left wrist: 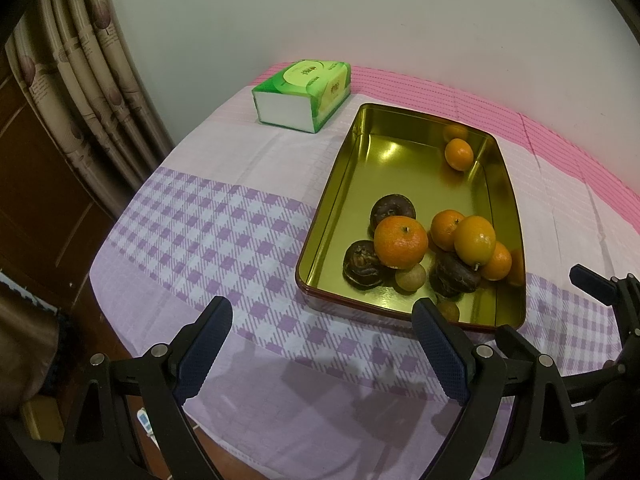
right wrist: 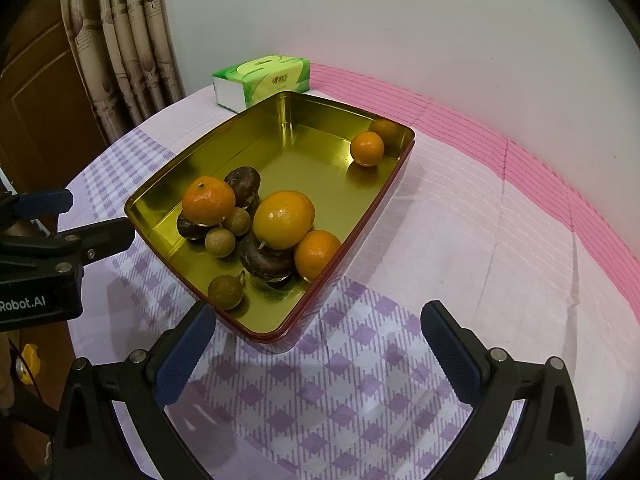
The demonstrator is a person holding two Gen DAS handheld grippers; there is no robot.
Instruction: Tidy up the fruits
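Note:
A gold tin tray point(left wrist: 344, 160) point(right wrist: 192, 160) with a red rim sits on the checked cloth. At its near end lies a heap of fruit: several oranges point(left wrist: 401, 242) point(right wrist: 284, 220), dark brown wrinkled fruits point(left wrist: 393, 209) point(right wrist: 267, 258) and small tan round fruits point(left wrist: 410, 278) point(right wrist: 226, 292). One small orange point(left wrist: 459, 154) point(right wrist: 367, 149) lies alone in the far corner. My left gripper point(left wrist: 322, 324) is open and empty, just short of the tray's near edge. My right gripper point(right wrist: 318, 326) is open and empty at the tray's near corner. The left gripper also shows at the left edge of the right wrist view point(right wrist: 92, 220).
A green tissue pack point(left wrist: 304, 94) point(right wrist: 262, 80) lies at the far left of the table by the white wall. Patterned curtains point(left wrist: 80, 80) hang at the left. The table edge point(left wrist: 120, 312) drops off at the near left. Pink striped cloth point(right wrist: 520, 168) covers the far right.

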